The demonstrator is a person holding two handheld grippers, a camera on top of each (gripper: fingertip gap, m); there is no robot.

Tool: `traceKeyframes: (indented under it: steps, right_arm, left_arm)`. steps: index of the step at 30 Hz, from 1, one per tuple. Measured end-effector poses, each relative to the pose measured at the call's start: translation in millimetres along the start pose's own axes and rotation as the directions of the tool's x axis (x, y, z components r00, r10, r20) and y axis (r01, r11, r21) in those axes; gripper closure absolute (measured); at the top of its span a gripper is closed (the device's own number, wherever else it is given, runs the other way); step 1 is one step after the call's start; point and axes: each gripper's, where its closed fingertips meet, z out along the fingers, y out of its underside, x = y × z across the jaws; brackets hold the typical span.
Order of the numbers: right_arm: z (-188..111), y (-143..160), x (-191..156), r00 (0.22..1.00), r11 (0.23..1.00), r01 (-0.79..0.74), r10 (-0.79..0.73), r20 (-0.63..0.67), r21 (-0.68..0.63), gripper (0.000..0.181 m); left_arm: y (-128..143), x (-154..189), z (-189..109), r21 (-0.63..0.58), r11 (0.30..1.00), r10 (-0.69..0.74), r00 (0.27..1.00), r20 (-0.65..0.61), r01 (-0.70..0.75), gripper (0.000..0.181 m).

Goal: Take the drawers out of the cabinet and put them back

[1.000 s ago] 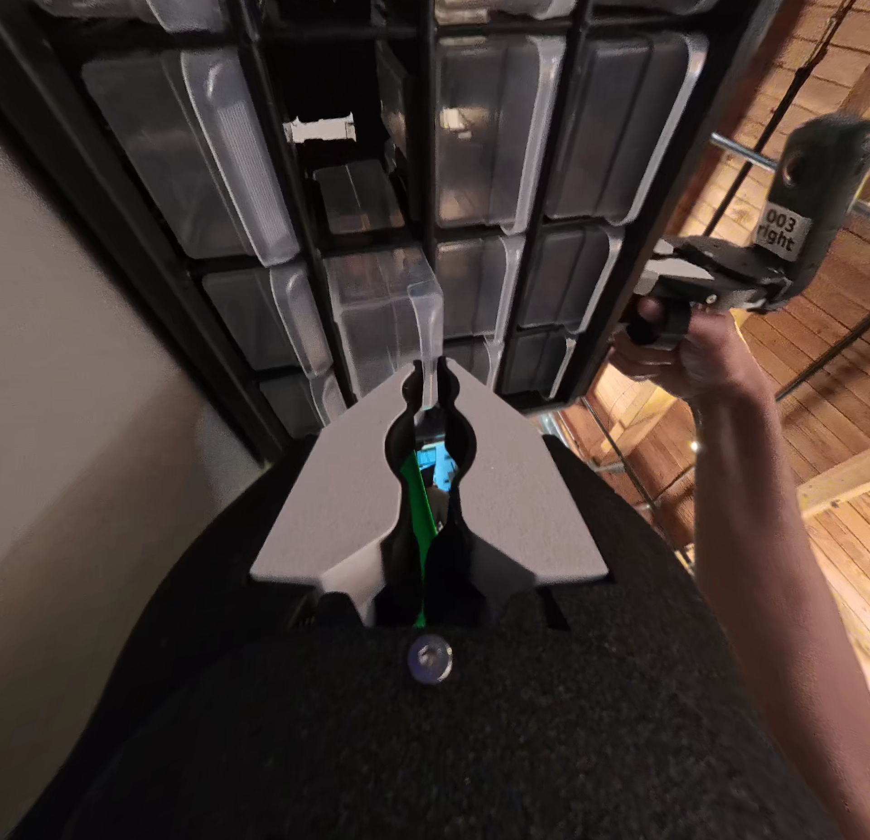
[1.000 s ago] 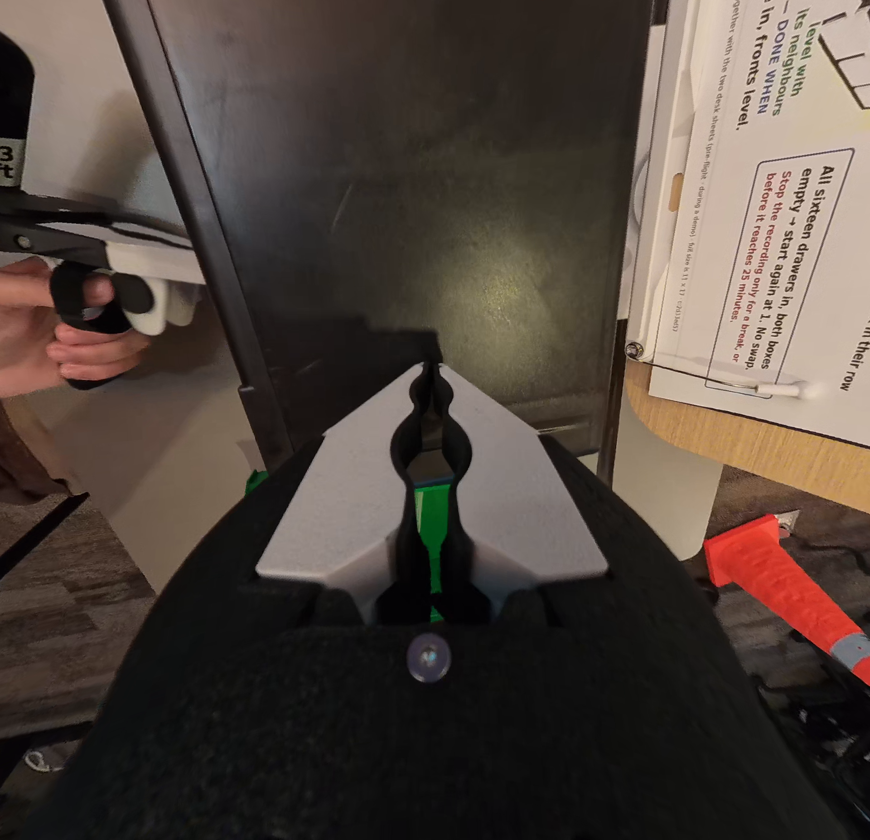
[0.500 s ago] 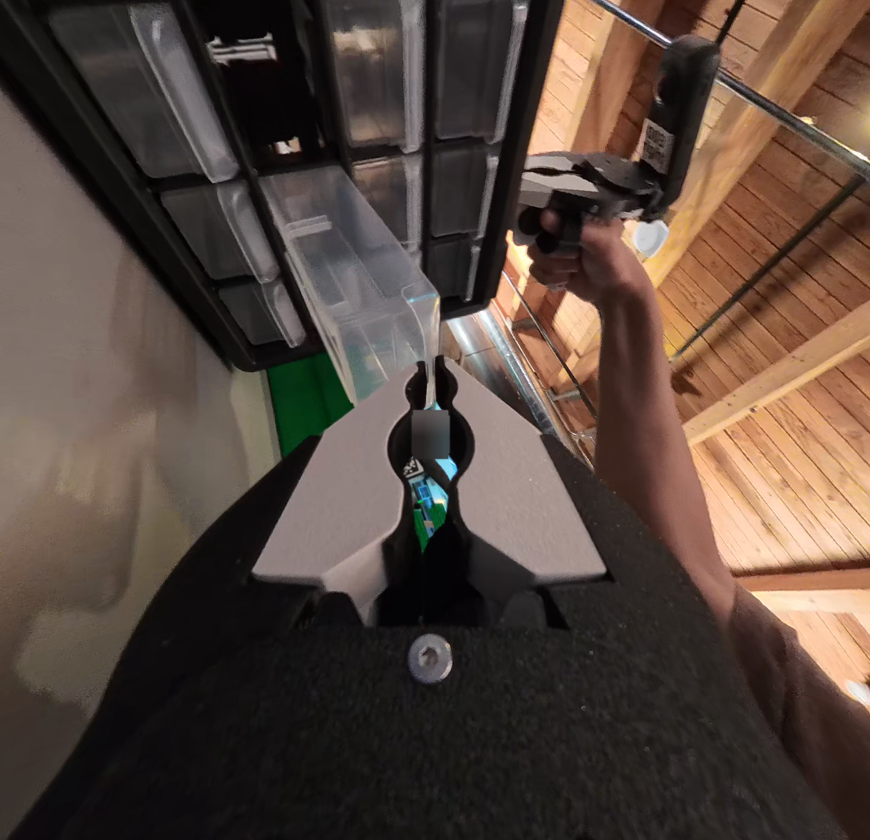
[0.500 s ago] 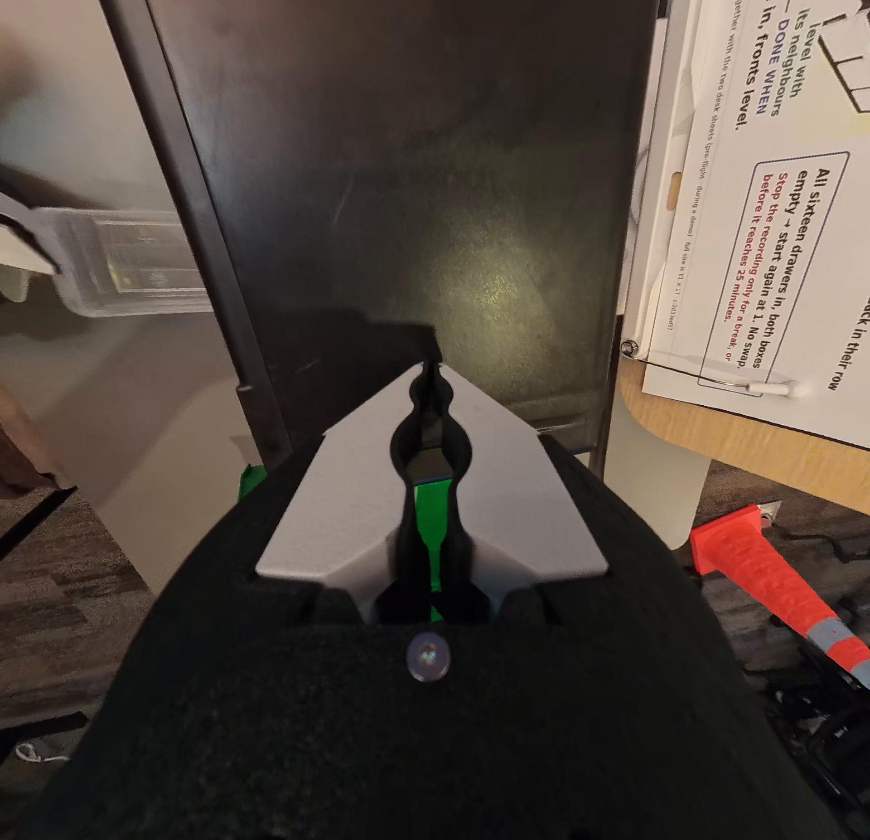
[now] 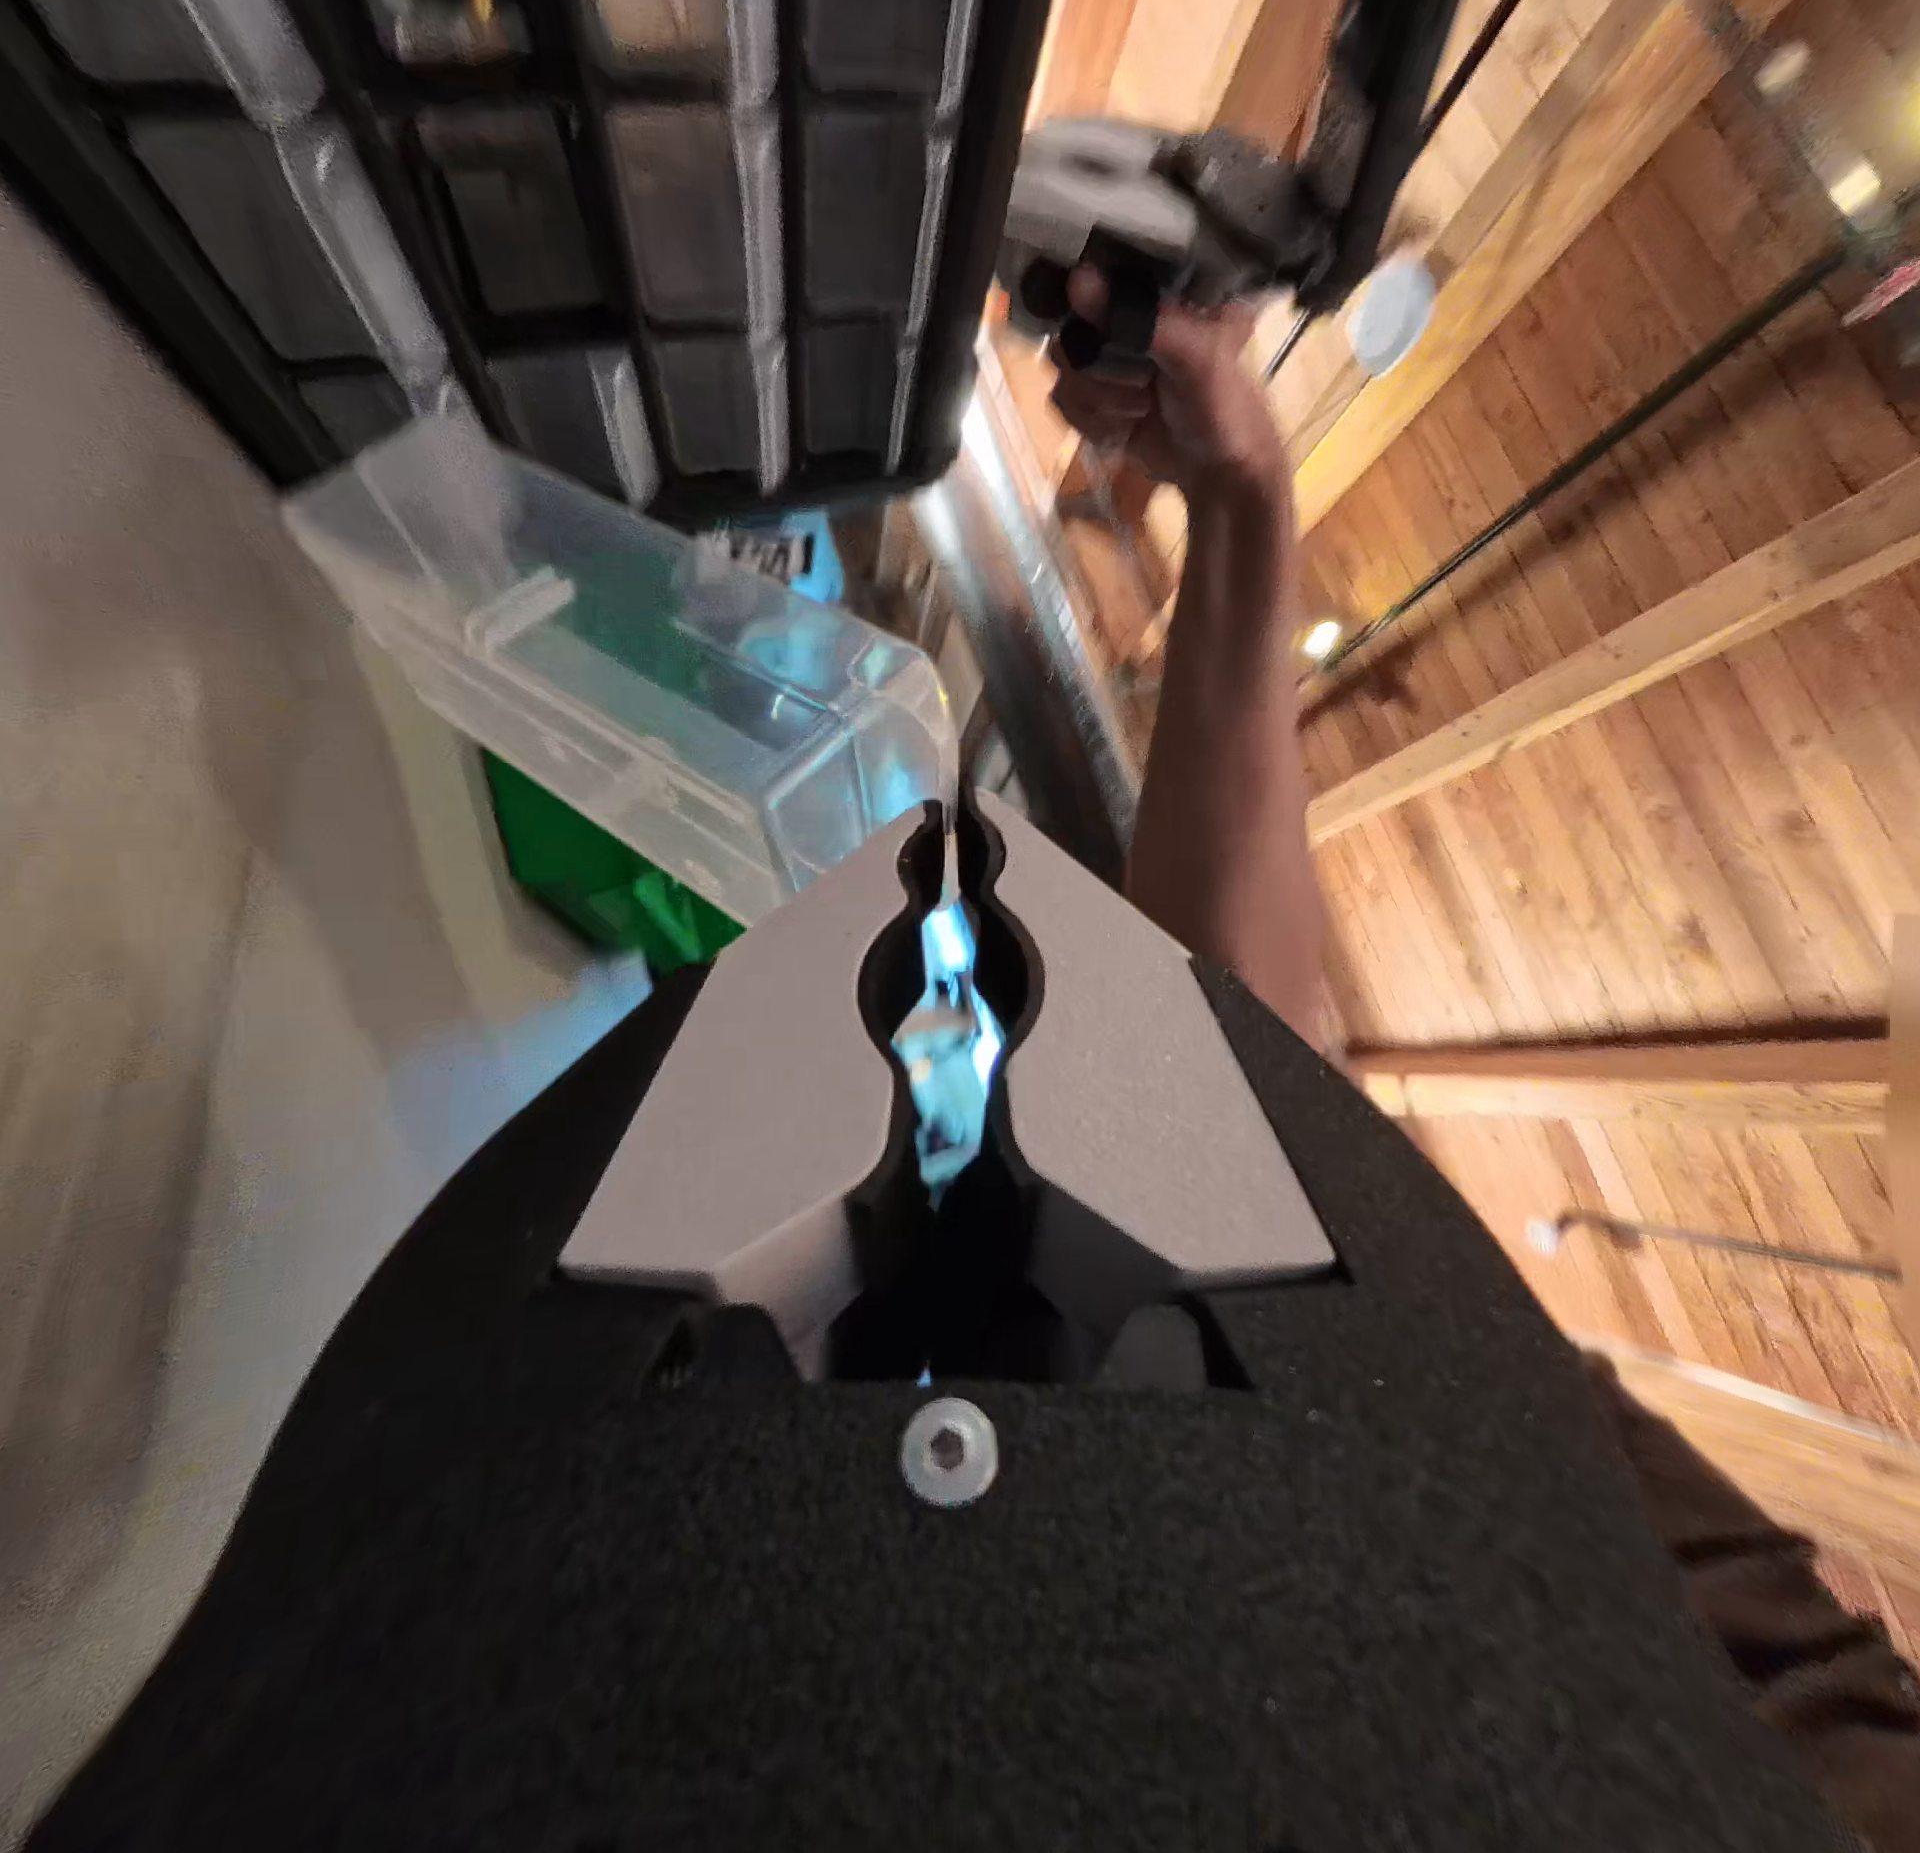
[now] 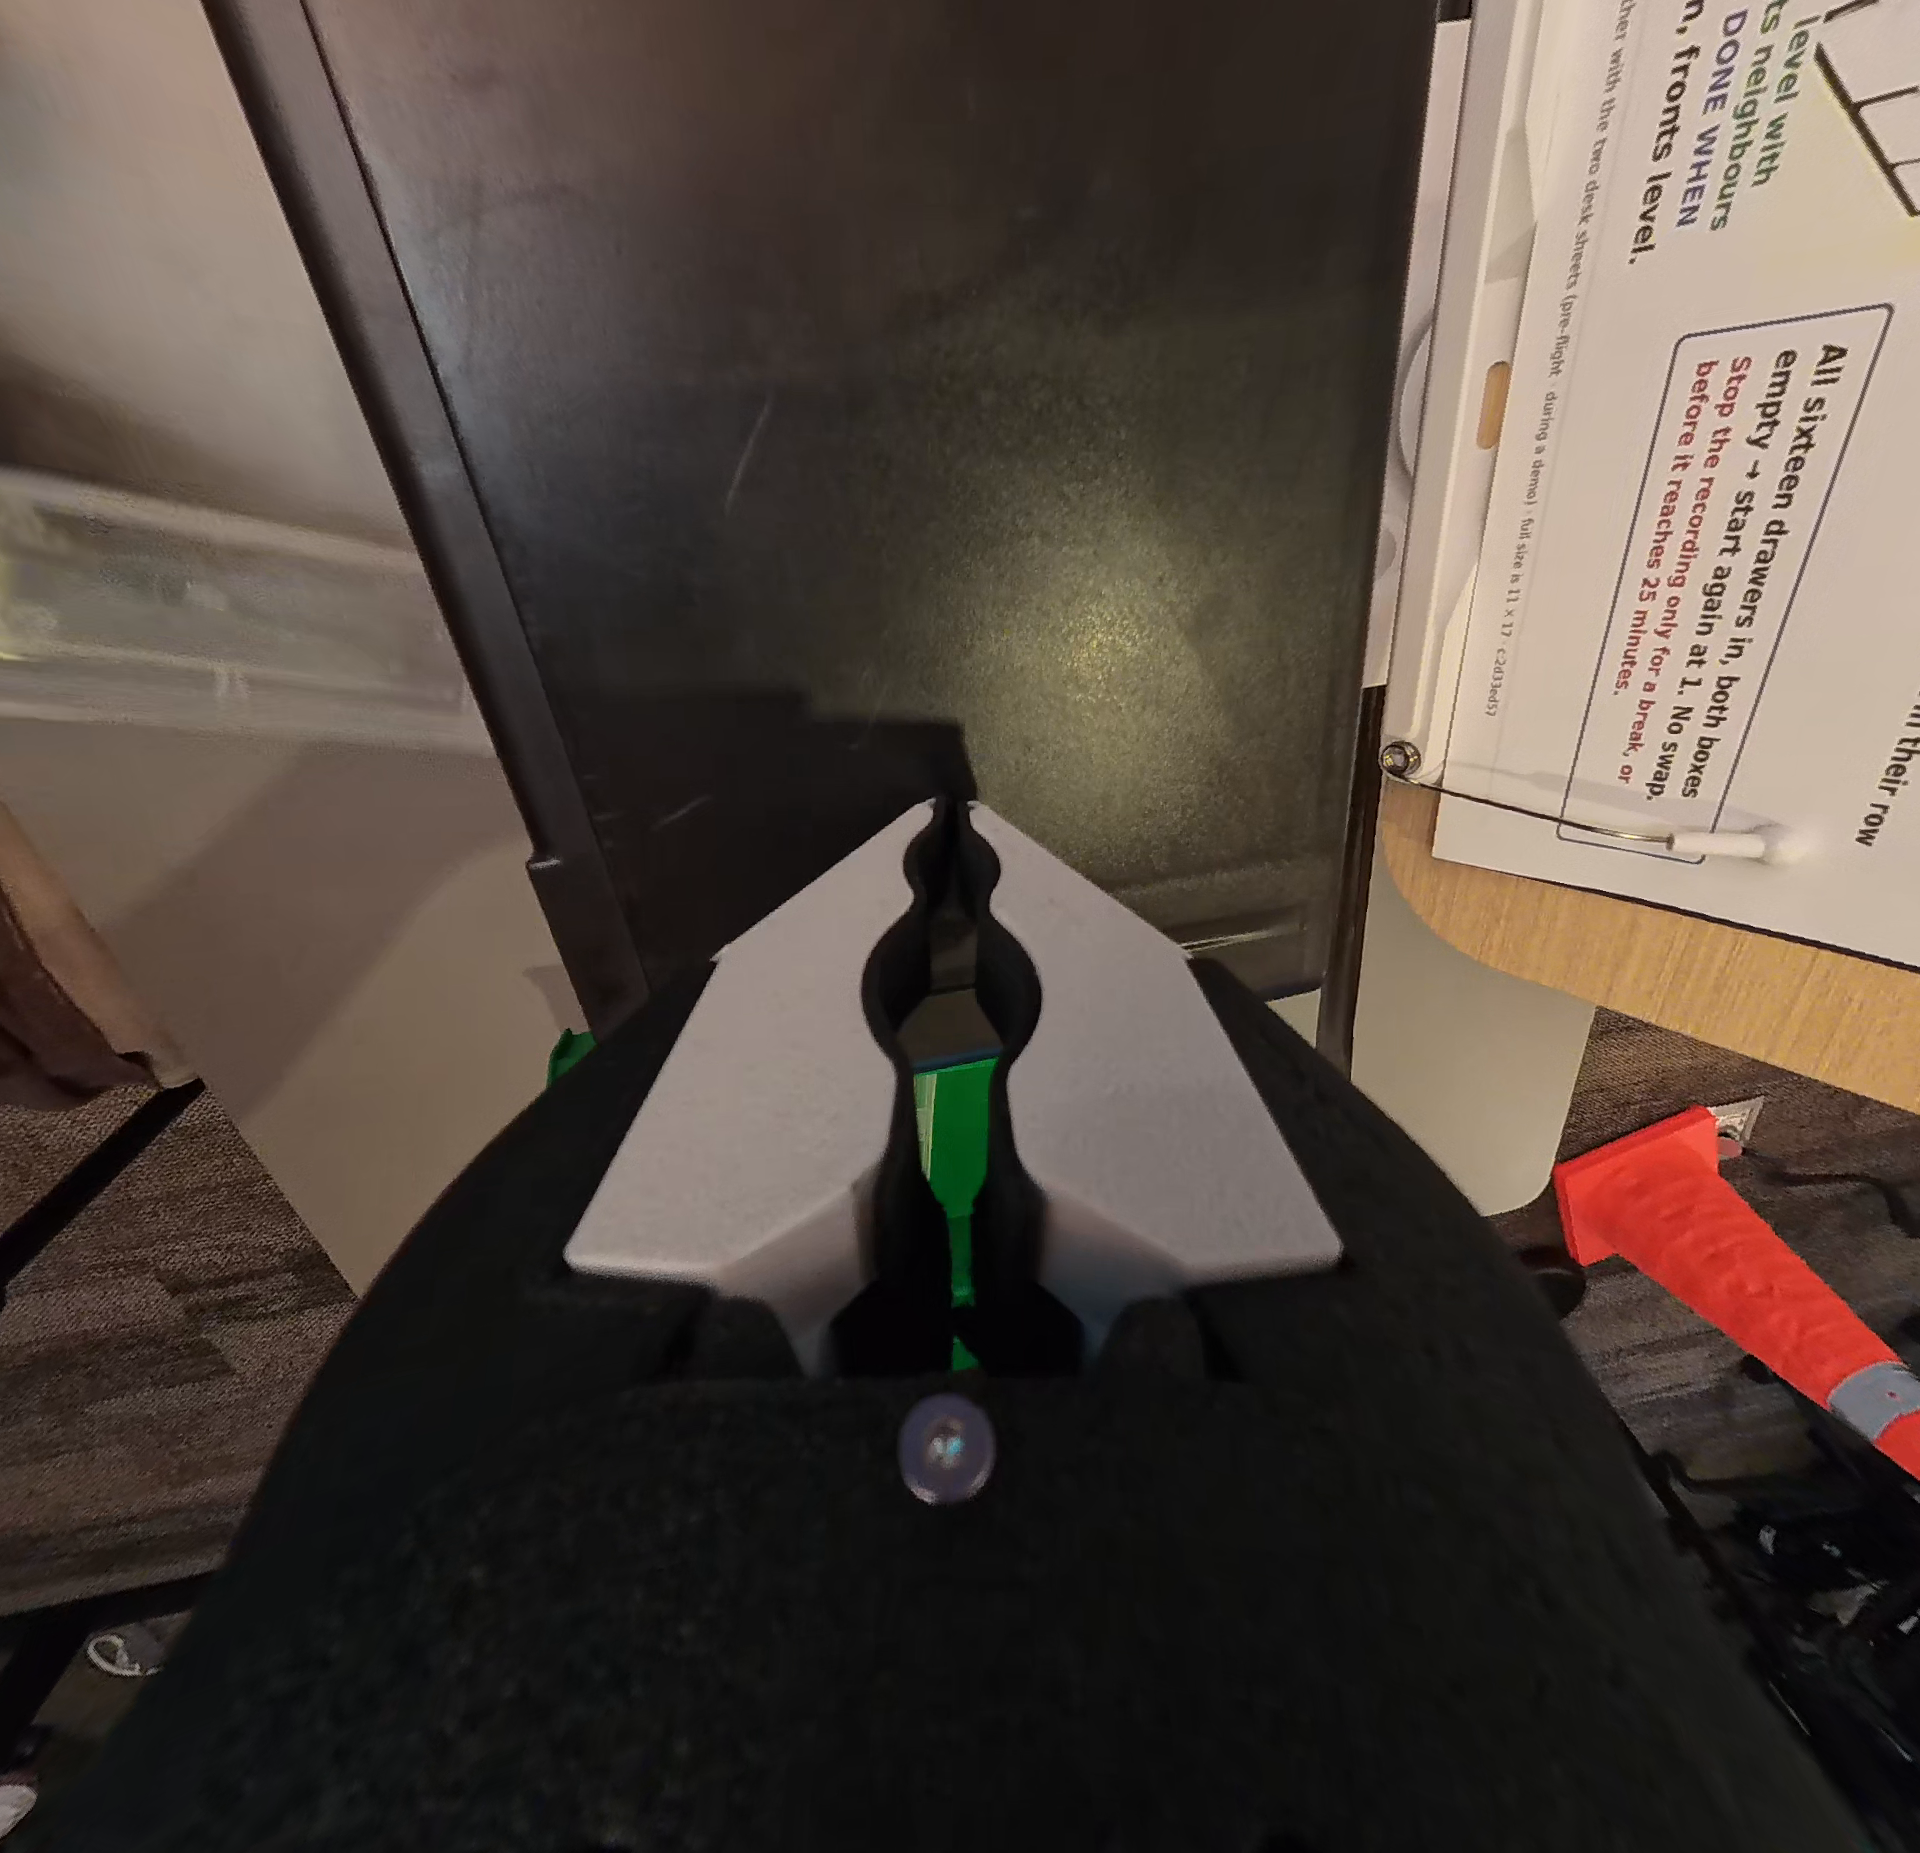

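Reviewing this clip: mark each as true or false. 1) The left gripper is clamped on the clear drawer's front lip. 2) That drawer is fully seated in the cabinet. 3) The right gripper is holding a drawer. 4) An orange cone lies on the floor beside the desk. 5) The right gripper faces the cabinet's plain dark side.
1) True: the left gripper is shut on the clear drawer.
2) False: it is out of the cabinet, hanging below its front.
3) False: the right gripper is shut with nothing between its fingers.
4) True: the orange cone lies there.
5) True.
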Motion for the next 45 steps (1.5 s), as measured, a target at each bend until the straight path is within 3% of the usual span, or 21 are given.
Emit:
traceKeyframes:
  steps: [1,6,12,14,20,29,31,33,34,36,39,41,43,45]
  right_arm:
    - [0.0,0.1,0.1,1.000,1.000,0.001,-0.001,-0.001,0.000,0.181]
    - [-0.1,0.1,0.2,1.000,1.000,0.010,-0.010,0.000,0.008,0.181]
    - [-0.1,0.0,0.0,1.000,0.999,0.012,-0.013,0.001,0.031,0.181]
    - [-0.2,0.0,0.0,1.000,0.999,0.005,-0.005,0.003,0.046,0.181]
    - [-0.3,-0.1,0.0,1.000,0.998,-0.005,0.004,0.002,0.065,0.181]
    - [-0.3,0.1,-0.1,1.000,1.000,0.003,-0.003,0.004,0.031,0.181]
    - [-0.3,0.1,-0.1,1.000,0.999,0.001,-0.001,-0.001,0.032,0.181]
    - [-0.4,0.0,-0.1,1.000,0.999,-0.002,0.003,-0.009,0.039,0.181]
    - [-0.4,0.0,-0.1,1.000,0.999,-0.004,0.005,-0.013,0.044,0.181]
    - [-0.5,-0.1,-0.1,1.000,0.998,-0.009,0.010,-0.019,0.058,0.181]
    - [-0.5,-0.3,0.1,0.999,0.997,-0.020,0.022,-0.026,0.072,0.181]
    - [0.2,-5.5,3.8,0.997,0.994,0.024,-0.016,-0.078,0.106,0.181]
    - [-1.0,-6.1,-0.7,0.994,0.990,0.059,-0.046,-0.101,0.125,0.181]
    - [-14.1,-11.1,-21.3,0.998,0.980,0.050,-0.040,-0.057,0.195,0.181]
  left_arm:
    - [10.9,-2.2,-0.2,-0.093,0.996,-0.006,1.000,0.031,0.009,0.181]
    - [20.4,-15.6,-16.5,-0.241,0.959,-0.112,0.980,0.167,0.150,0.181]
    - [27.6,-31.9,-36.0,-0.454,0.869,-0.023,0.932,0.361,0.198,0.178]
    - [31.1,-38.0,-40.3,-0.537,0.806,-0.023,0.920,0.391,0.249,0.177]
    - [18.2,-69.9,-53.9,-0.545,0.773,0.000,0.860,0.511,0.324,0.173]
    - [12.0,-89.4,-65.8,-0.656,0.735,0.287,0.797,0.531,0.172,0.170]
    - [11.9,-79.0,-59.8,-0.708,0.704,0.377,0.820,0.432,0.049,0.151]
    - [7.6,-71.0,-60.6,-0.740,0.667,0.494,0.792,0.358,-0.082,0.143]
    - [3.9,-68.3,-63.0,-0.750,0.646,0.555,0.761,0.335,-0.141,0.138]
    - [-9.3,-68.0,-72.4,-0.781,0.559,0.724,0.623,0.296,-0.279,0.127]
    - [-25.8,-53.8,-79.1,-0.798,0.278,0.946,0.294,0.133,-0.535,0.118]
    - [-22.5,-35.6,-74.2,-0.774,0.114,0.988,0.152,0.023,-0.623,0.117]
    - [-14.8,-21.9,-68.6,-0.724,0.043,0.993,0.107,-0.043,-0.688,0.120]
    - [-9.1,-17.4,-68.1,-0.696,0.038,0.991,0.117,-0.066,-0.717,0.120]
